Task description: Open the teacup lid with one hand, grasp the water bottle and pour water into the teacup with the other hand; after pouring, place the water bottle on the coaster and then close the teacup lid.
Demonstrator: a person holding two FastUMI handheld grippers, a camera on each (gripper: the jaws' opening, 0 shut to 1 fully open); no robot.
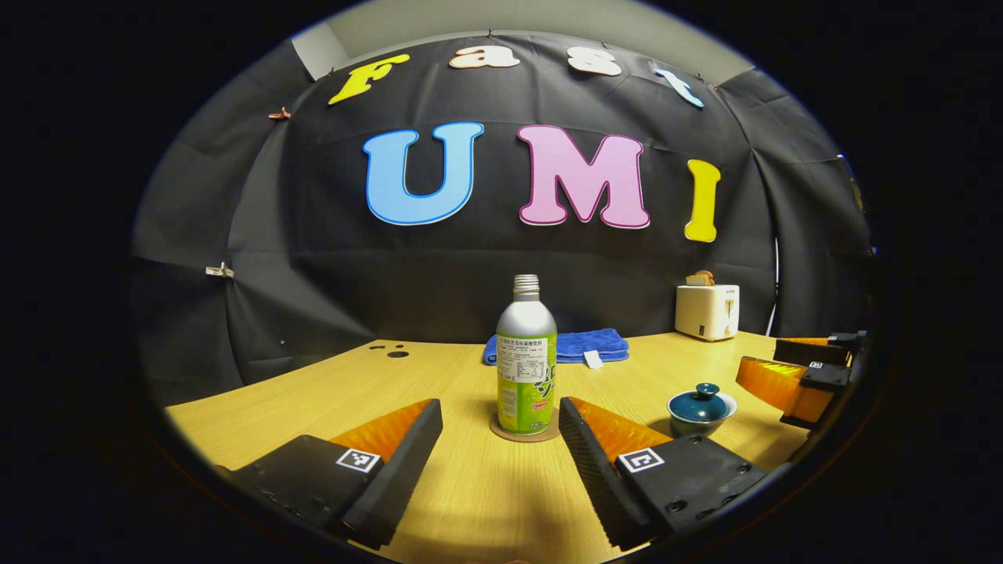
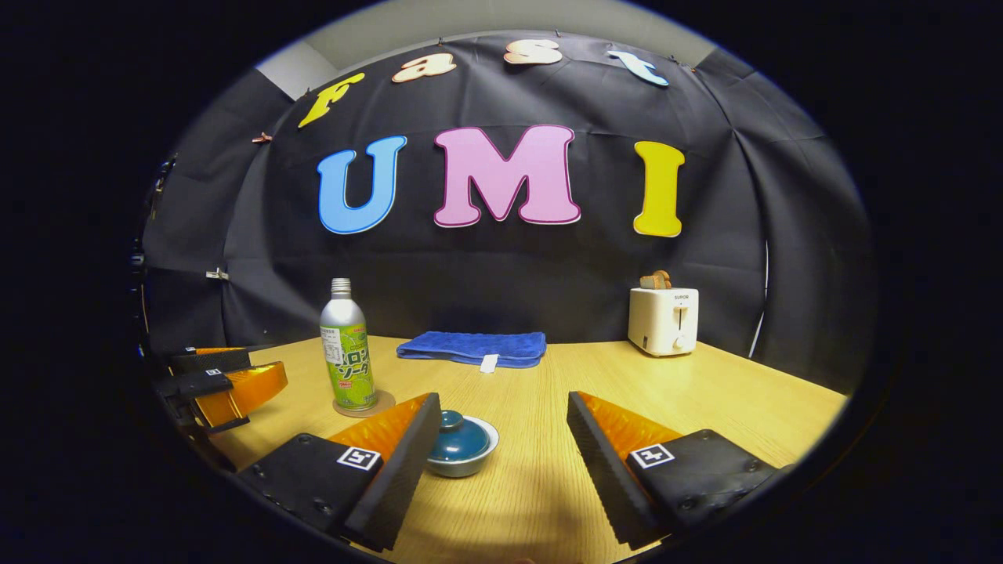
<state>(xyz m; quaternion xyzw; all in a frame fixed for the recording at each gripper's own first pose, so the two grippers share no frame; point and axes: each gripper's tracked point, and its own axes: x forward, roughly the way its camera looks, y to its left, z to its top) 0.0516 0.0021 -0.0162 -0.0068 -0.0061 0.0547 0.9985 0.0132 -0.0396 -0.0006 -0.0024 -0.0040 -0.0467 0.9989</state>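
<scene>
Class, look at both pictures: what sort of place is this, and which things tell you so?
Probably a staged booth set up like a kitchen corner, not a real home. A black cloth wall hangs behind a wooden table, and the table carries household things: a toaster, a folded blue towel and a lidded teacup.

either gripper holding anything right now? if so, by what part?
Nothing held. Left gripper is open short of the bottle; right gripper is open near the lidded teacup.

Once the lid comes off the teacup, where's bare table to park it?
Bare wood lies right of the teacup, running toward the toaster, and between the teacup and the blue towel. It is tighter on the left: the water bottle on its coaster, with the left hand-held gripper beside it.
</scene>
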